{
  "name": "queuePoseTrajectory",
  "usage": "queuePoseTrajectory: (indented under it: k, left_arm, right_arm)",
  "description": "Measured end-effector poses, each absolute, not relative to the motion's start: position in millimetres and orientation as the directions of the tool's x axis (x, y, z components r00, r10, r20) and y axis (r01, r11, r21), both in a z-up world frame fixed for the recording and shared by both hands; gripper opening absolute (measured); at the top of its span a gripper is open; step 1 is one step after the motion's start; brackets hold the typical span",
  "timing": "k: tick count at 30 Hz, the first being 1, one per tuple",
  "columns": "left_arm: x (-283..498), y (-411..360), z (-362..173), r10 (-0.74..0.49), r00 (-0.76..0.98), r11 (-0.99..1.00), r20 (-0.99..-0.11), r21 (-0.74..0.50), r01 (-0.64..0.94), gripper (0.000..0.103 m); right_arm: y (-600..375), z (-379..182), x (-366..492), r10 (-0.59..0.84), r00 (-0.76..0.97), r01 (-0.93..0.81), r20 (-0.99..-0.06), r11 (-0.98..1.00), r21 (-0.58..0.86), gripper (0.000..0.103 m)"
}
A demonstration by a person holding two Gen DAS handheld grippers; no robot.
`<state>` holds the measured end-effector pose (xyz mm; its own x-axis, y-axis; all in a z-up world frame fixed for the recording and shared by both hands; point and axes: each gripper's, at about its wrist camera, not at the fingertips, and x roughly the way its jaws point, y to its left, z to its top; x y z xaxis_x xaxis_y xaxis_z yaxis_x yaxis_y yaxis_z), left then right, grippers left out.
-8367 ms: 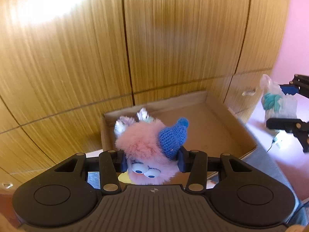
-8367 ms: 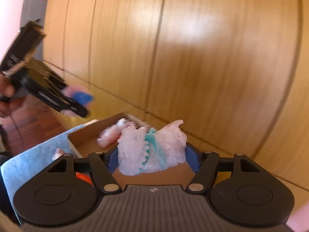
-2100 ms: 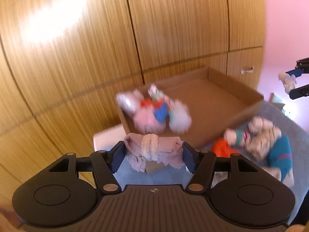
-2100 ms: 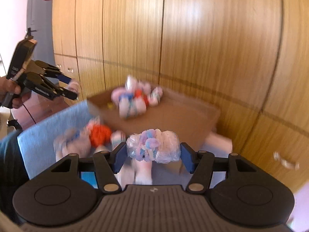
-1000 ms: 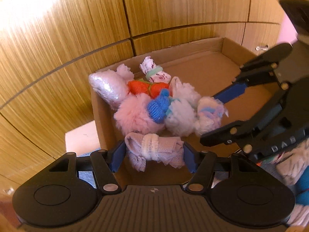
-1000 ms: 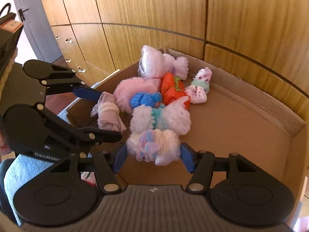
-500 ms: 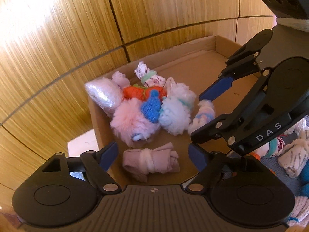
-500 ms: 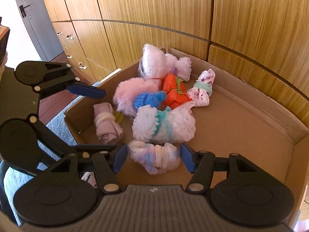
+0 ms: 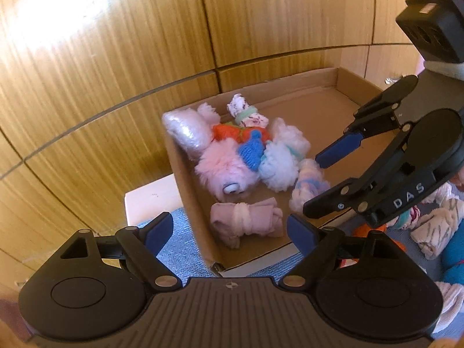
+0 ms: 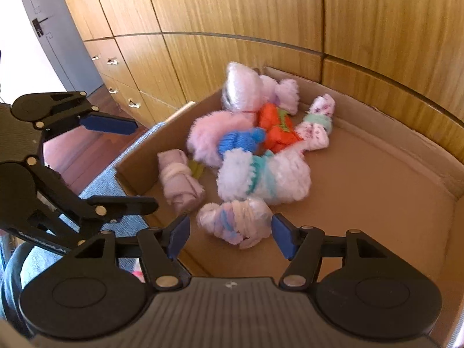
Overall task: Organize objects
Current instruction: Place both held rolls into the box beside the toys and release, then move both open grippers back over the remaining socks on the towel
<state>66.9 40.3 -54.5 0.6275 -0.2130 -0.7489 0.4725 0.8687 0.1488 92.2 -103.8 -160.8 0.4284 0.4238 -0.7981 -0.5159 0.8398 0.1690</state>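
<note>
left wrist view: your left tool point(image 9: 230, 230) spread, jaws just opened, mauve sock roll point(image 9: 246, 221) lies free in cardboard box point(image 9: 324, 76). right tool point(image 10: 230, 237) spread, pastel roll point(image 10: 236, 221) between pads, untouched.

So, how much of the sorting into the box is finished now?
Done: several sock bundles lie in the cardboard box, with the mauve roll and the pastel bundle nearest. In hand: nothing; the left gripper, its jaws just opened, and the right gripper are open. Left: more bundles lie outside on the blue mat.
</note>
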Motion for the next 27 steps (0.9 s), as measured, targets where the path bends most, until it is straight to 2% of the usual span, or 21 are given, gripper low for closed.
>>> queuePoseTrajectory:
  k: [9,27]
  left_arm:
    - [64.7,33.8,-49.3,-0.215,0.630,0.868,-0.747,0.149,0.473,0.090]
    - [28.8,26.2,-19.1,-0.187,0.657,0.926,-0.730,0.092,0.365,0.096]
  right_arm:
    - [-101.1,-144.2,82.8,0.405,0.462,-0.519,-0.789,0.845,0.130,0.062]
    - [-149.4,-98.9,28.3,0.316,0.596,-0.387,-0.739,0.918,0.081,0.085]
